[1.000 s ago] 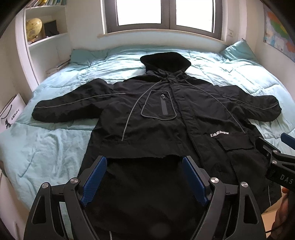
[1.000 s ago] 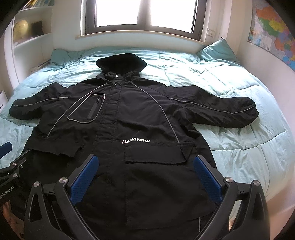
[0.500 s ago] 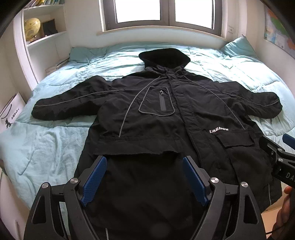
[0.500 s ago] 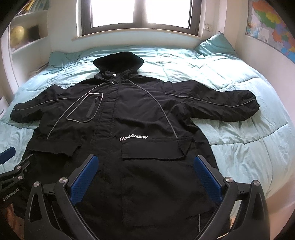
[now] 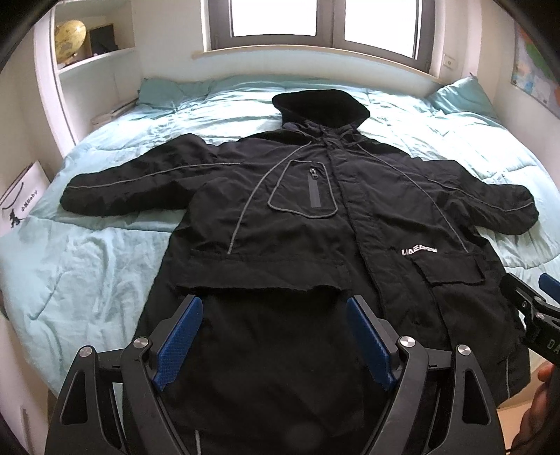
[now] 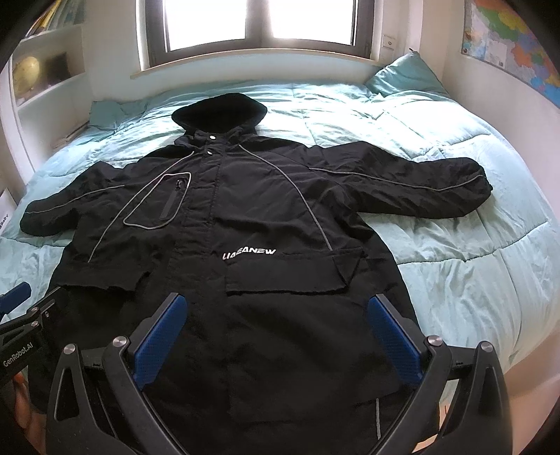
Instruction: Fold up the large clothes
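Black hooded coat [image 5: 315,224] laid face up on the bed's pale green quilt [image 5: 87,266], front closed, both sleeves spread out to the sides. This looks like the starting layout for folding: everything flat and reachable, no fold made yet.

Long axis runs from the foot of the bed toward the window [image 6: 259,24]. Hood [image 6: 219,112] points at the window; the hem hangs toward the person at the near edge. Sleeves lie crosswise to that axis.

Left gripper [image 5: 273,339] hovers over the lower left panel, blue pads wide apart, nothing between them. Right gripper [image 6: 276,336] likewise, spread wide above the lower right panel below the flap pocket [image 6: 287,276] (neither appears to touch cloth).

Judgement: sleeves probably go in first.
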